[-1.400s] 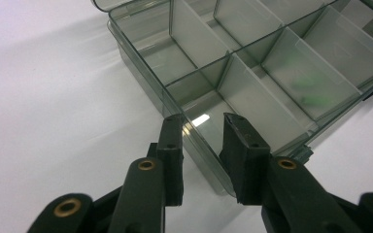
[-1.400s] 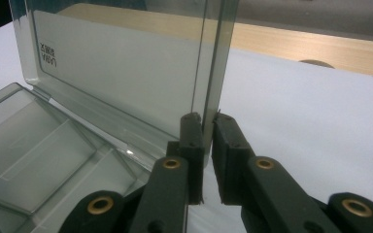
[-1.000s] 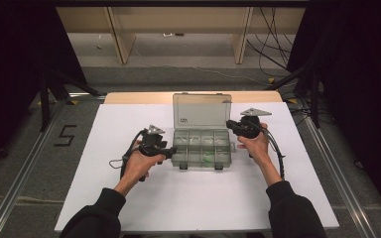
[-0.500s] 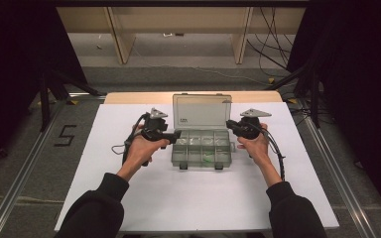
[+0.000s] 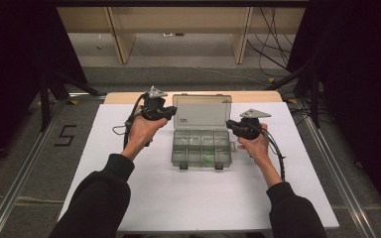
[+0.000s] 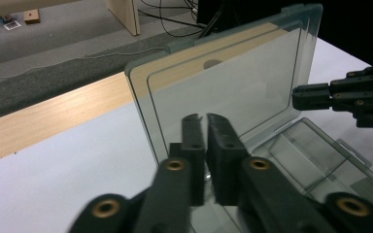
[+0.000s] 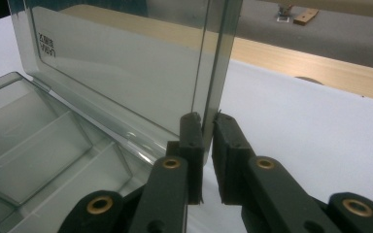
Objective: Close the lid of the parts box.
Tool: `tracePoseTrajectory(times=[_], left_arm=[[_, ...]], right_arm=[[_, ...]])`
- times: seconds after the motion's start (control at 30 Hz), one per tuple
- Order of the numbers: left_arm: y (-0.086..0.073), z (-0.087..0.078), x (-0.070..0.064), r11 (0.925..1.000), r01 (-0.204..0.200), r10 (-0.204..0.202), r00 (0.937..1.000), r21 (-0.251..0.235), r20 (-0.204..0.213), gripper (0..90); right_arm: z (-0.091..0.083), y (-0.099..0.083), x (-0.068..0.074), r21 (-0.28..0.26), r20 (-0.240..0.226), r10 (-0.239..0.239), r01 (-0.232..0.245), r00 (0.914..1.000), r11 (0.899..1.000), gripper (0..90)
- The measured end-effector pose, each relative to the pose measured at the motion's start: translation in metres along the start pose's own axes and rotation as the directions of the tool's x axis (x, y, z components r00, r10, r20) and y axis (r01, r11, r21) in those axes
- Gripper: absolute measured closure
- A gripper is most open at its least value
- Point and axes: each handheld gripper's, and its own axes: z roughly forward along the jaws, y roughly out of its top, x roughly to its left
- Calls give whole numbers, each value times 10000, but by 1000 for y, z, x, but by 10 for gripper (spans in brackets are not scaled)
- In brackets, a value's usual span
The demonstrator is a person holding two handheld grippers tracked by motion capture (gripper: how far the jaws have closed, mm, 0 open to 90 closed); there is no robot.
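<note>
Reaching in from the near edge of the white table (image 5: 198, 198), the person's forearms carry a gripper to either side of a clear plastic box (image 5: 201, 148) that sits mid-table with its hinged lid (image 5: 202, 111) standing upright at the far side. The right gripper (image 5: 233, 126) is at the lid's right edge; in the right gripper view its jaws stand a narrow gap apart with the edge of the lid (image 7: 213, 58) between them, though whether they actually press on it cannot be told. The left gripper (image 5: 171, 113) is at the lid's upper left corner, and in the left gripper view its jaws are nearly together with only a slit between, empty, in front of the lid's face (image 6: 223, 92). The box tray is split into small compartments, most looking empty, with something small and green (image 5: 207, 158) in a near one. The box looks light, thin-walled and stiff, smooth enough to slide on the table and slip from a pinch, and the hinge likely turns easily. The lid's side edges or free top rim seem the best places to take hold, with the tray steadied. Beyond the table are a wooden strip (image 5: 129, 96), grey floor and cables
</note>
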Motion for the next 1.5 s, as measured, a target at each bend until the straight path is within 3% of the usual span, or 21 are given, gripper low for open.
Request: tracePoseTrajectory(times=[0.03, 0.13, 0.17, 0.23, 0.47, 0.57, 0.63, 0.7, 0.77, 0.8, 0.97, 1.0, 1.07, 1.1, 1.13, 1.2, 1.23, 1.27, 1.37, 1.47, 1.5], left_arm=[[3, 0, 2, 9995, -235, 235, 9997, 207, 2, 898], [11, 4, 3, 10000, 37, -37, 10000, 13, -85, 900], [13, 4, 4, 10000, 47, -47, 9999, 8, -117, 900], [19, 4, 6, 10000, 43, -44, 9999, -58, -167, 900], [31, 7, 11, 10000, 3, -3, 9994, -6, -342, 900], [37, 8, 11, 9999, 23, -28, 9993, -129, -385, 900], [41, 10, 11, 9999, -14, 7, 9989, -141, -474, 900], [45, 12, 13, 9998, -173, 177, 9985, 76, -518, 900], [46, 18, 11, 9996, 116, -131, 9979, -249, -640, 900], [47, 18, 14, 9999, -118, 120, 9983, 47, -577, 900], [50, 25, 18, 9997, 161, -173, 9974, -180, -697, 900], [51, 25, 20, 9999, -80, 88, 9969, 105, -781, 900], [51, 30, 19, 9996, 229, -240, 9962, -134, -840, 900], [52, 29, 22, 9999, -43, 56, 9965, 153, -840, 900], [51, 33, 20, 9993, 347, -358, 9954, -142, -888, 900], [51, 34, 23, 9997, 32, -12, 9962, 227, -868, 900], [51, 36, 22, 9996, 50, -24, 9958, 284, -912, 900], [50, 39, 20, 9997, 261, -259, 9949, 15, -974, 900], [51, 41, 19, 9994, -100, 129, 9961, 328, -874, 900], [50, 47, 17, 9994, 329, -321, 9941, 63, -1036, 900], [50, 45, 20, 9990, 76, -35, 9955, 433, -947, 900]], right_arm=[[1, 0, 0, -163, 39, -24, 24, 10000, 9999, 837], [2, -1, 0, -267, 58, -147, 148, 9999, 9995, 837], [0, -1, 0, 19, 26, -97, 96, 10000, 10000, 837], [3, -2, 0, -397, 24, -172, 172, 9998, 9991, 837], [1, -2, 1, -242, 16, -181, 181, 9998, 9995, 836], [3, -2, 1, -429, 38, -271, 273, 9996, 9987, 836], [1, -2, 1, -182, 11, -256, 257, 9997, 9995, 836], [1, -2, 1, -225, 79, -306, 307, 9995, 9993, 836], [1, -2, 2, -253, 100, -323, 325, 9994, 9992, 835], [1, -2, 1, -351, 153, -479, 484, 9987, 9982, 835], [1, -2, 2, -358, 92, -547, 550, 9985, 9978, 834], [1, -2, 2, -312, 131, -535, 539, 9985, 9981, 834], [1, -2, 2, -319, 129, -566, 569, 9983, 9979, 834], [1, -2, 2, -314, 147, -565, 570, 9983, 9979, 835], [0, -2, 2, -301, 169, -614, 619, 9980, 9976, 834], [1, -2, 2, -320, 158, -638, 642, 9978, 9974, 834], [0, -2, 2, -294, 167, -620, 625, 9979, 9976, 834], [-1, -2, 2, -191, 225, -651, 655, 9976, 9977, 834], [0, -2, 2, -255, 213, -649, 655, 9977, 9975, 834], [-1, -3, 3, -187, 245, -657, 662, 9975, 9976, 833], [0, -3, 2, -304, 179, -637, 642, 9978, 9975, 833]])
